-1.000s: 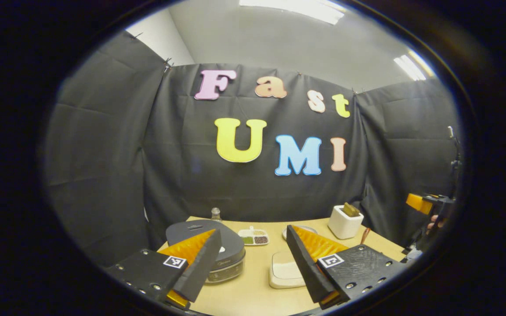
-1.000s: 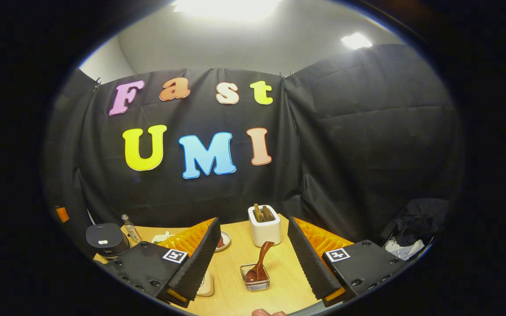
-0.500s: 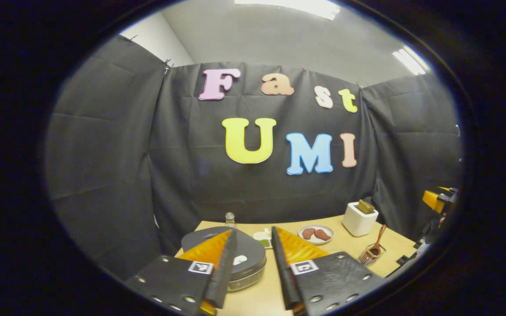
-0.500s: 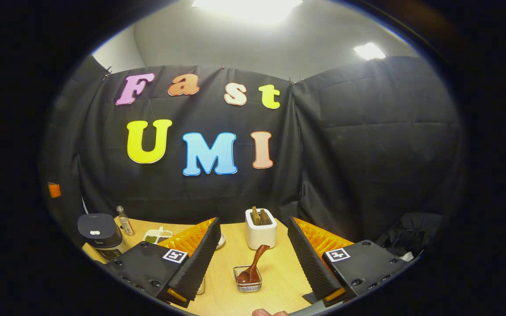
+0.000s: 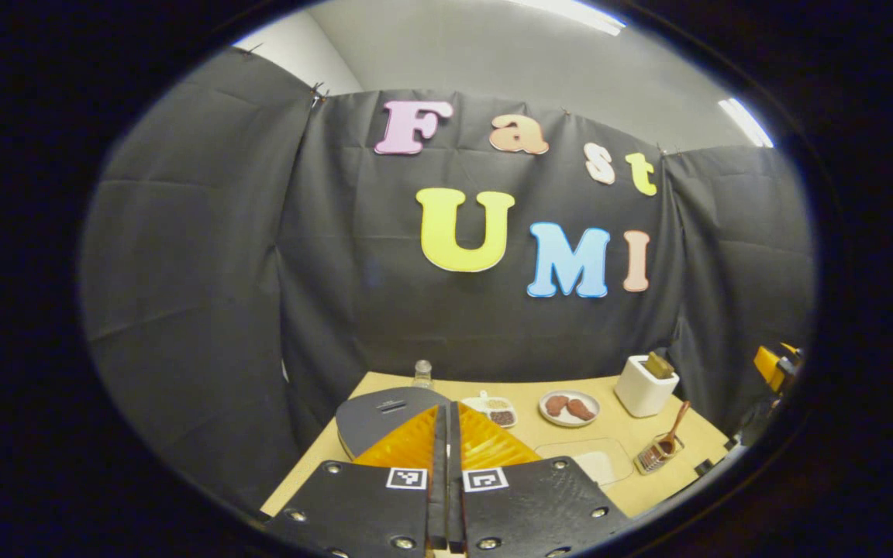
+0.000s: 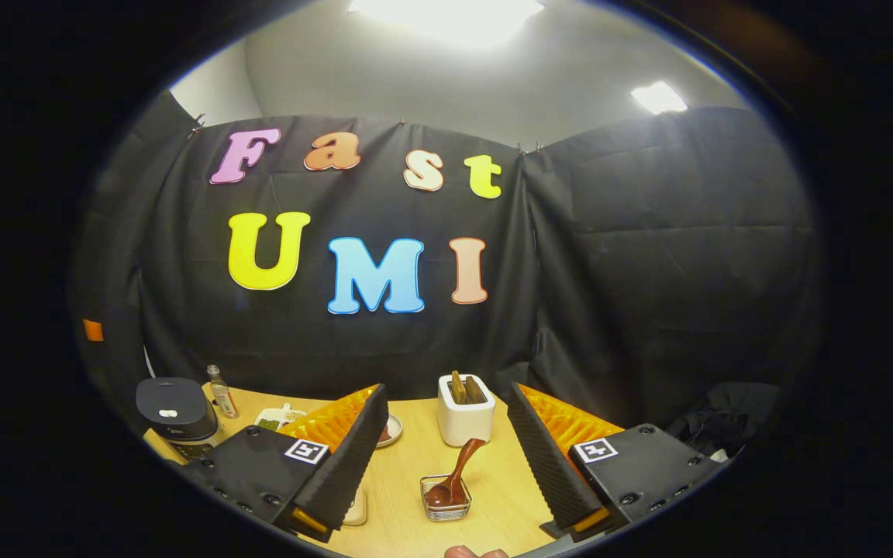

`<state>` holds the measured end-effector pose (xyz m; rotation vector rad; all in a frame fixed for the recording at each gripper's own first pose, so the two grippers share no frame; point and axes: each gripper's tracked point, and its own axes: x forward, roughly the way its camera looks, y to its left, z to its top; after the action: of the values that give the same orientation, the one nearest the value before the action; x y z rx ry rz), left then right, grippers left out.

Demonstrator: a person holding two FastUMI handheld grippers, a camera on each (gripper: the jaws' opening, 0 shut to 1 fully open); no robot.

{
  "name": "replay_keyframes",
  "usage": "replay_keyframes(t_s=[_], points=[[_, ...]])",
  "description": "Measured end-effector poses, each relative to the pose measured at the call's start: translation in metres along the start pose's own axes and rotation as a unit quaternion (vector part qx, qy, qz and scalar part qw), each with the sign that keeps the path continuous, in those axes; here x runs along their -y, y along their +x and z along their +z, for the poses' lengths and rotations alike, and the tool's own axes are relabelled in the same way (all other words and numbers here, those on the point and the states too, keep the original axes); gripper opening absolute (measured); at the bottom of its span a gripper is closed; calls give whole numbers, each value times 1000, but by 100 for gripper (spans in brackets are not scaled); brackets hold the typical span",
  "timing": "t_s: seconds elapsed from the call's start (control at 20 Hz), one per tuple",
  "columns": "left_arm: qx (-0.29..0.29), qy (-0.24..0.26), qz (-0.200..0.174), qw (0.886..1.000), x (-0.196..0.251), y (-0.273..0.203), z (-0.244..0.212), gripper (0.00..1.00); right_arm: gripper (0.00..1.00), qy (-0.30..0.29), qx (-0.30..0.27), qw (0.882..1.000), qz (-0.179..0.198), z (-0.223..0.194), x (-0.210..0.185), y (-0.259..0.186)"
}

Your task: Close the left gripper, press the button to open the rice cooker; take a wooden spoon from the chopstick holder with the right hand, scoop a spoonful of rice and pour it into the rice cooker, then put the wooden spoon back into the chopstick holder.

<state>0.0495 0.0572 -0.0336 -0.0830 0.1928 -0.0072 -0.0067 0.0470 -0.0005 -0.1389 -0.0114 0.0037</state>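
Observation:
In the left gripper view my left gripper (image 5: 447,426) is shut, its fingers pressed flat together with nothing between them. The dark grey rice cooker (image 5: 380,412), lid down, sits just behind its tips, a little to the left. The same rice cooker (image 6: 171,407) stands far left in the right gripper view. My right gripper (image 6: 446,391) is open and holds nothing. Between and below its fingers the wooden spoon (image 6: 456,471) leans in a small wire chopstick holder (image 6: 446,502). A pale box of rice (image 5: 587,462) lies on the table (image 5: 632,492).
A white box with brown slabs (image 6: 466,409) stands behind the wire holder. A small bottle (image 5: 422,372), a divided dish of grains (image 5: 493,408) and a plate with brown pieces (image 5: 569,408) line the back. A fingertip (image 6: 468,552) shows at the bottom edge.
My left gripper went from wide open to fully shut while swinging left toward the rice cooker. My right gripper stayed open and barely shifted.

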Motion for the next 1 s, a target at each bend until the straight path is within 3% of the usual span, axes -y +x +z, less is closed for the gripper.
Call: replay_keyframes(t_s=[0.35,0.4,0.45,0.65,0.75,1.0], points=[[-65,8,6,998,-19,61,-22,2,99,-13,-14,1000,1,-13,8,24],[-76,7,9,997,-22,70,-28,1,95,-14,-19,1000,4,-16,8,29],[-88,-1,12,996,-24,78,-34,1,99,-14,-22,1000,5,-19,9,34],[-161,-48,5,986,-32,107,-81,0,95,7,-38,999,15,-32,6,55],[-186,-58,8,981,-38,115,-101,1,99,9,-39,999,13,-36,9,63],[-224,-75,16,972,-30,140,-130,1,95,16,-57,998,32,-61,-4,65]])
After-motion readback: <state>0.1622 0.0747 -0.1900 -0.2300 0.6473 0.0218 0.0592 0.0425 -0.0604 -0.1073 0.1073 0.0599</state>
